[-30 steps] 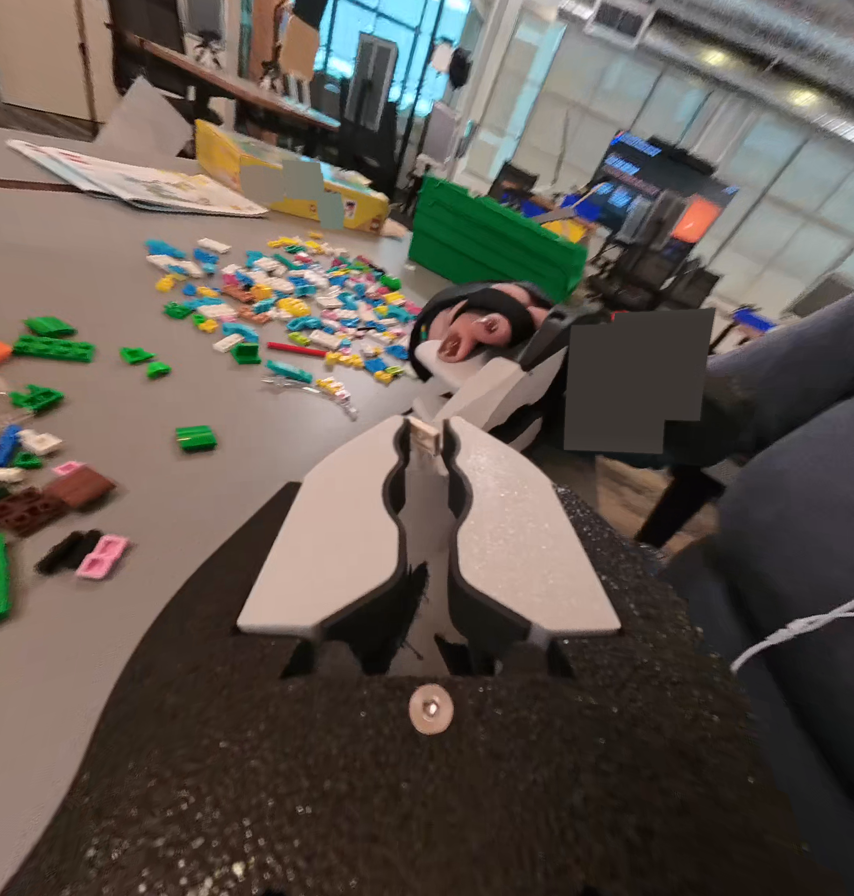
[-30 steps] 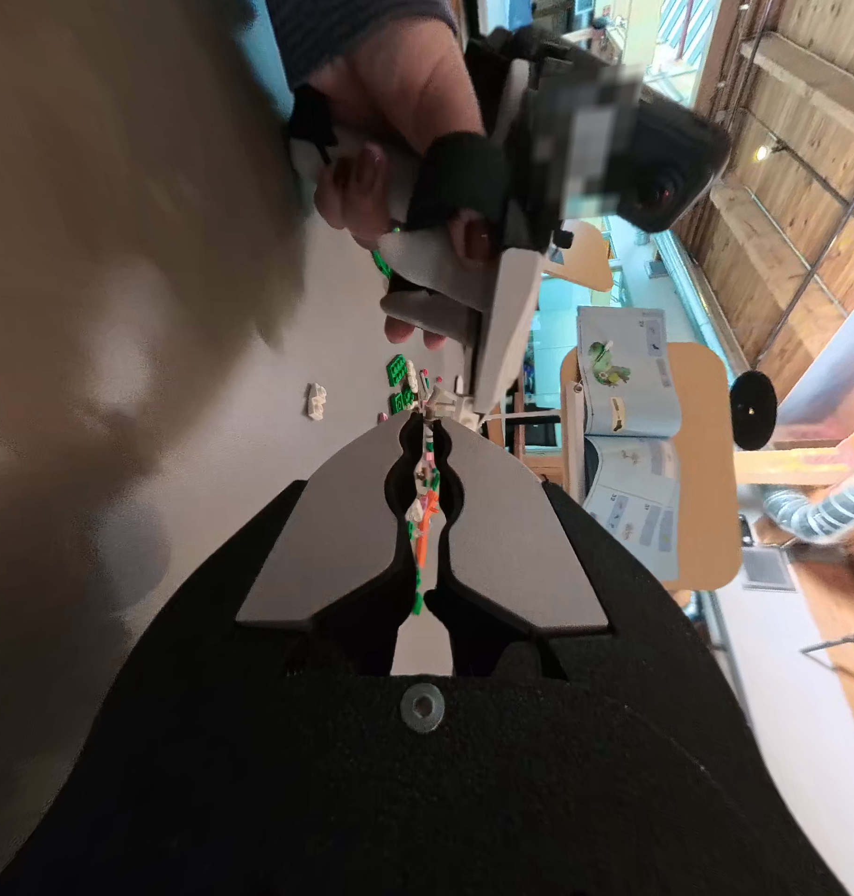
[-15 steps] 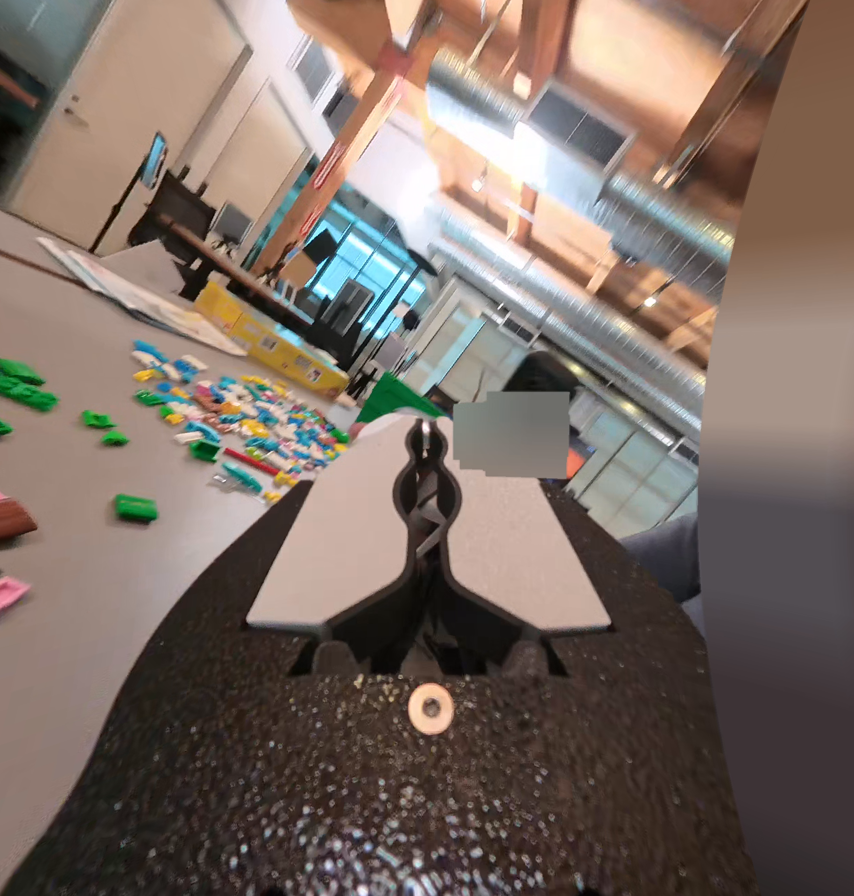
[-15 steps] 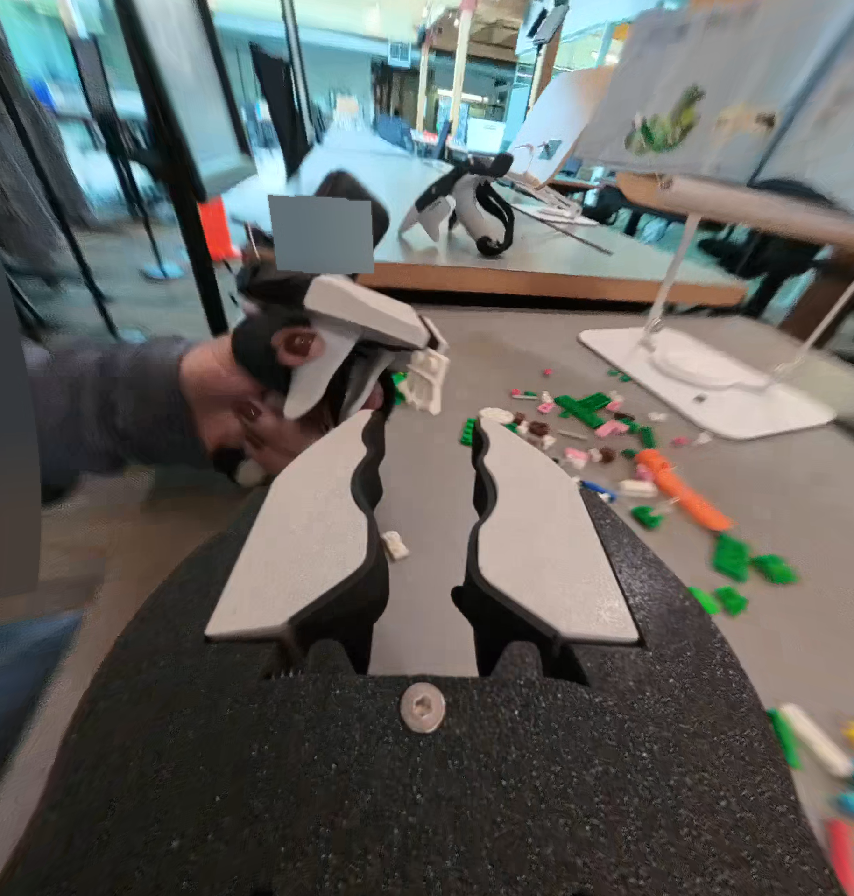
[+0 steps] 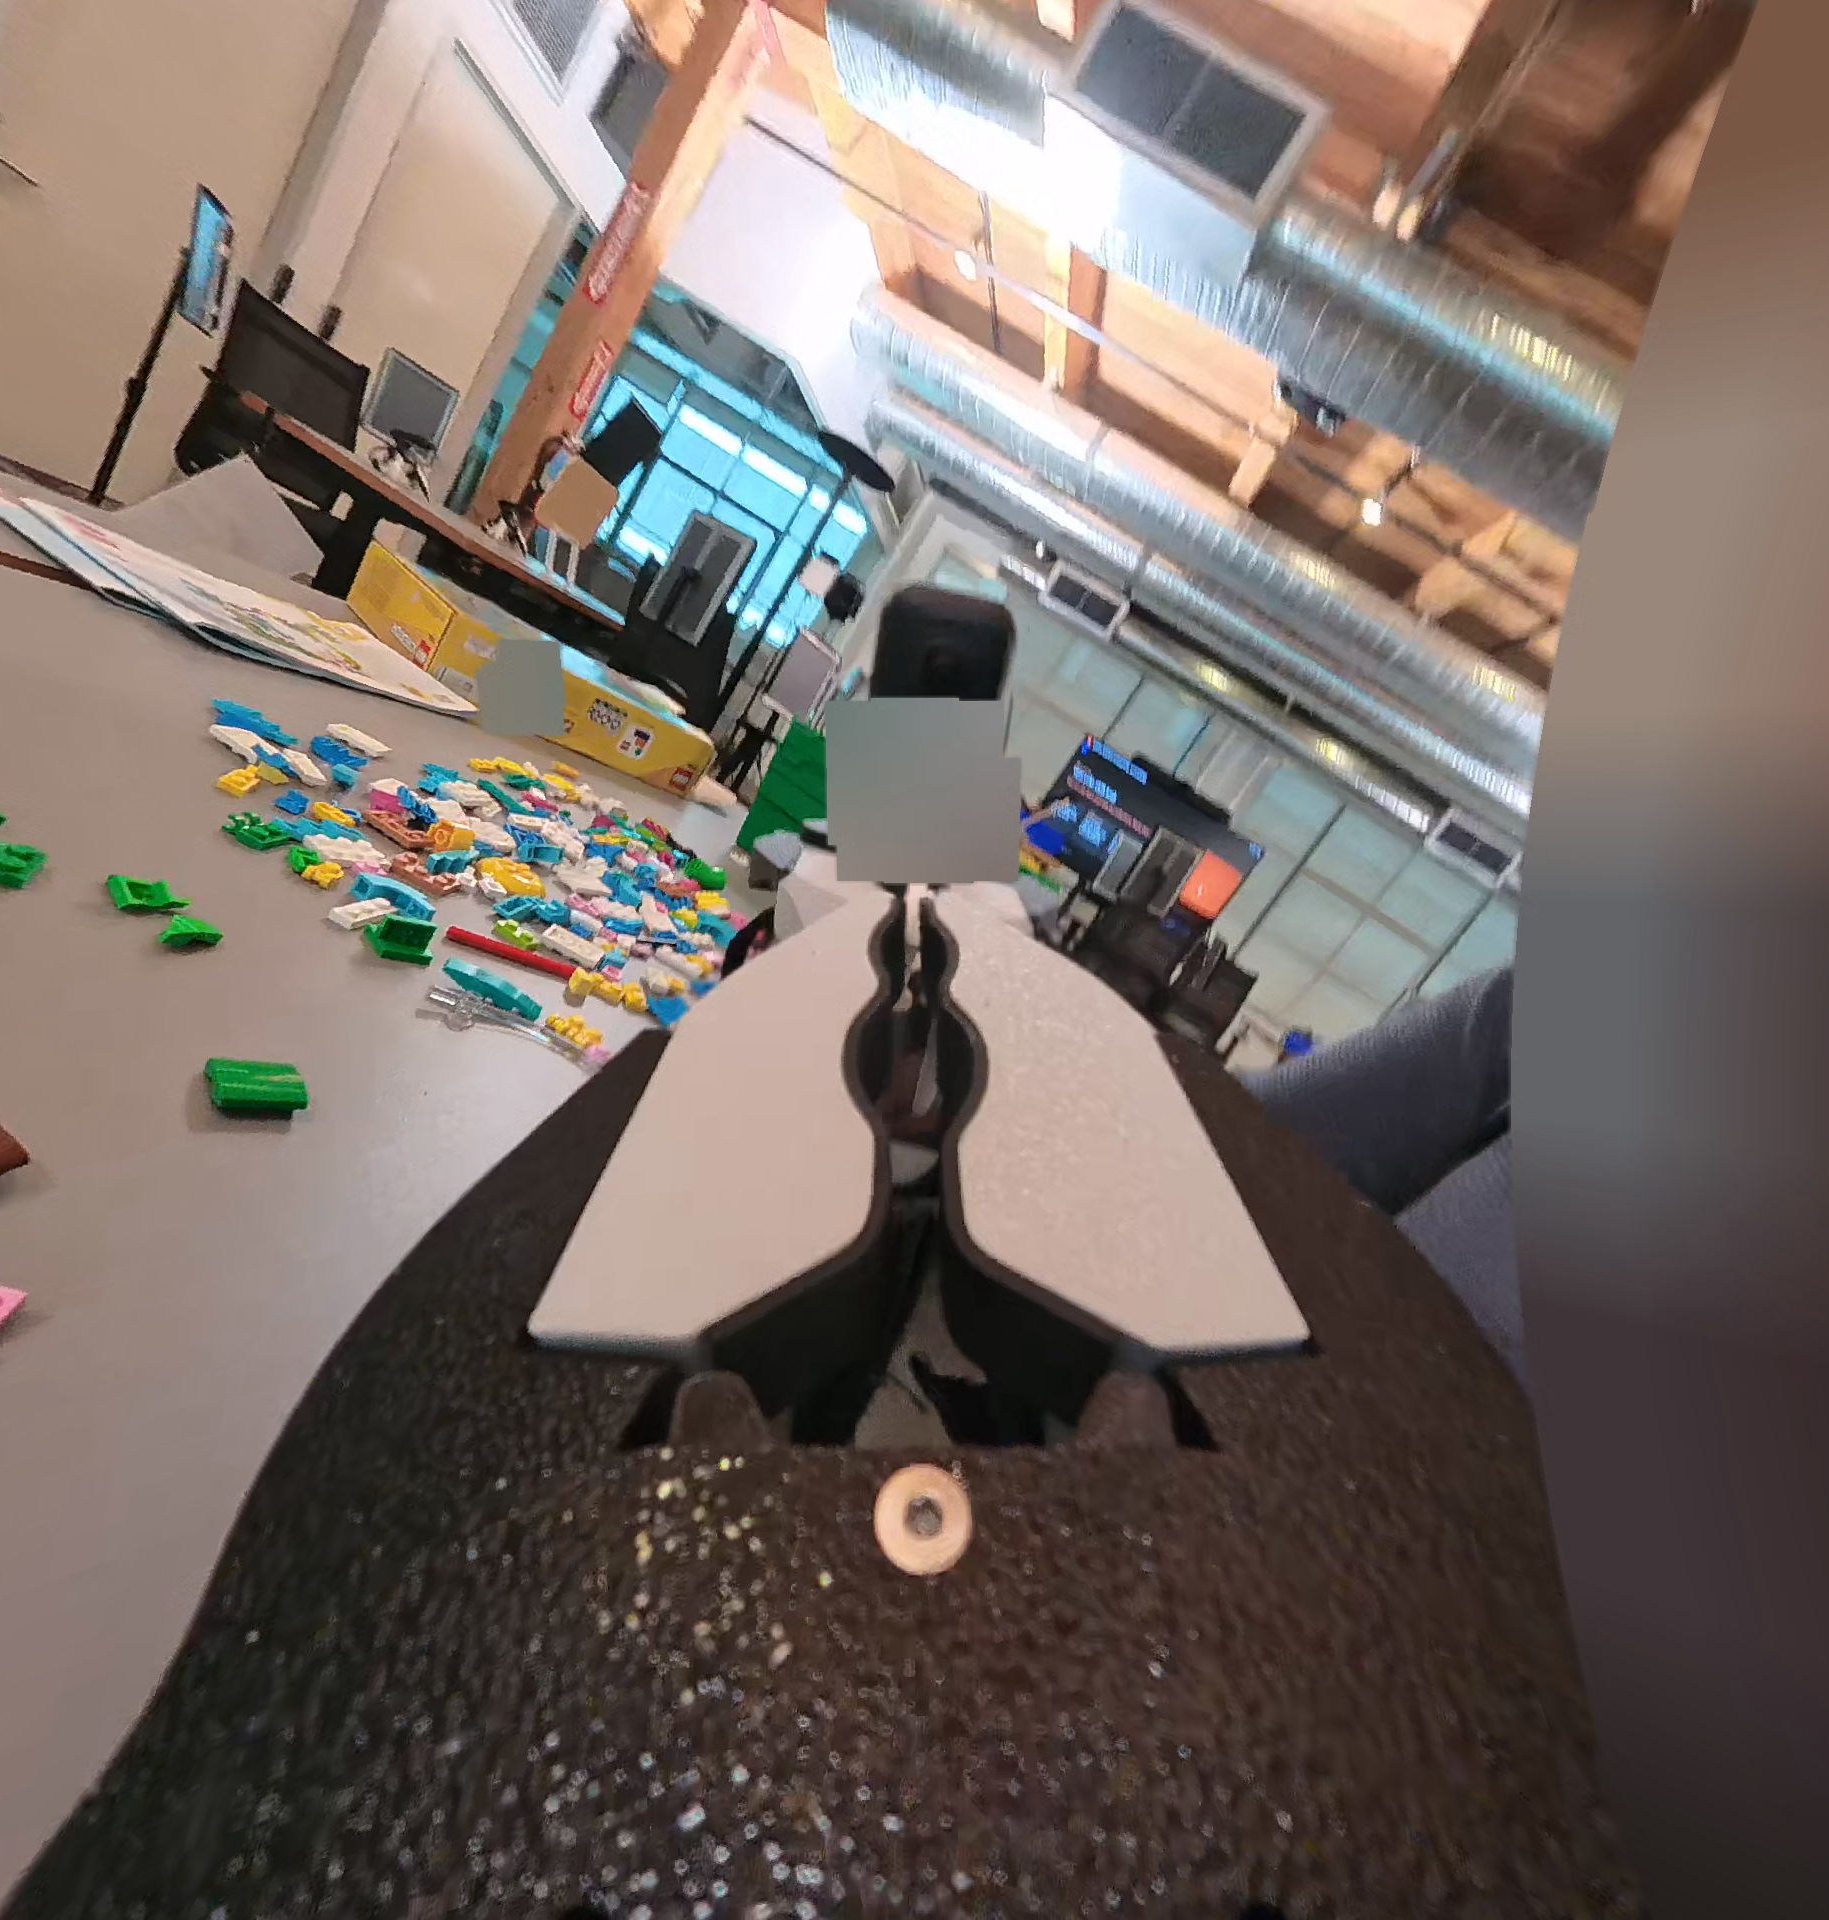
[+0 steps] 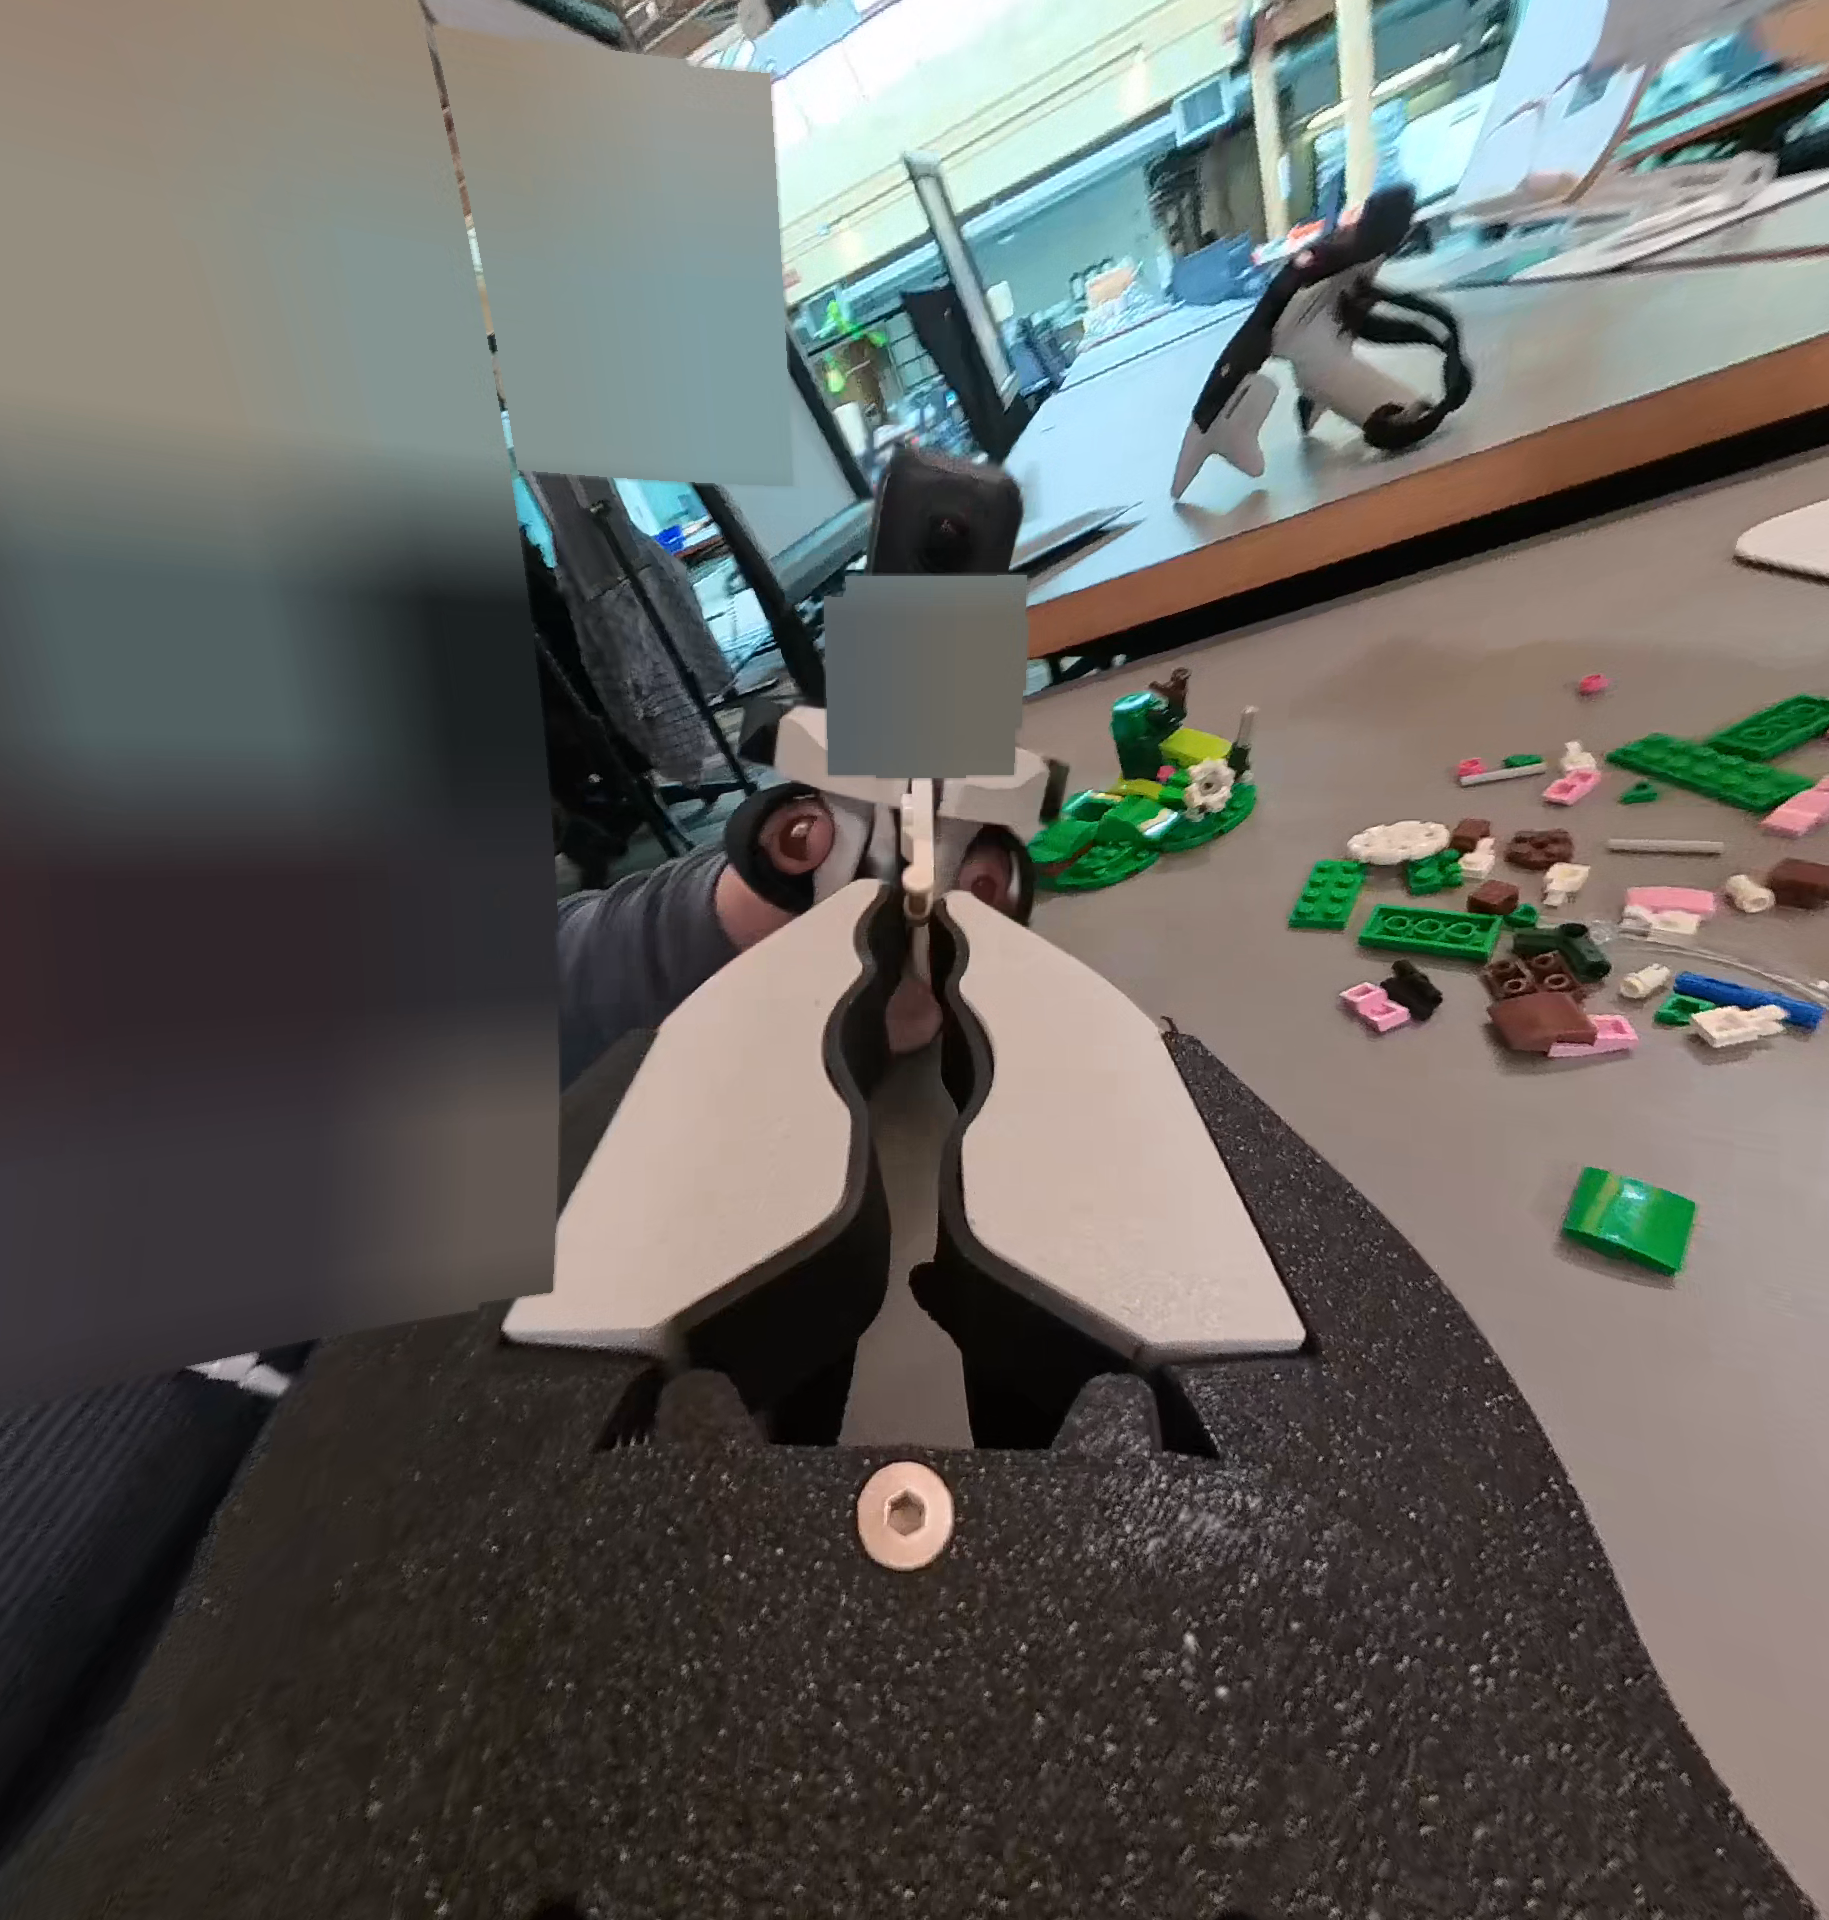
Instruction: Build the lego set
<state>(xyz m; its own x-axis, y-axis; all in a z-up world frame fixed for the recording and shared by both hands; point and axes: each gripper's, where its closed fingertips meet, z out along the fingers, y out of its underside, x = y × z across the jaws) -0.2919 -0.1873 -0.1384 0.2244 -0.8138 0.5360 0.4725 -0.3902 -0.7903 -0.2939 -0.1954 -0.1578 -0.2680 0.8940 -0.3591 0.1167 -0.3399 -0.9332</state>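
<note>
My left gripper and right gripper point at each other, tip to tip, above the grey table's near edge. In the right wrist view a thin white lego piece runs edge-on from the left gripper's tips down into the right gripper's tips. Both pairs of jaws are closed to a narrow slit on it. In the left wrist view the piece is hidden between the tips. A partly built green lego model with a white flower stands on the table behind the left gripper.
A heap of bright loose pieces lies mid-table, with a yellow box and an open booklet beyond. Green, brown and pink pieces lie right of the model. A green curved brick lies alone. Another gripper device rests on the far table. Both grippers' tips are close together, under 4 cm apart. The green curved brick is about equally far from each gripper, around 15 cm. Seen from the left wrist view as well.
My right gripper swung round to face the left one and closed from open onto the white piece. The left gripper tilted up and stayed shut on the piece.
</note>
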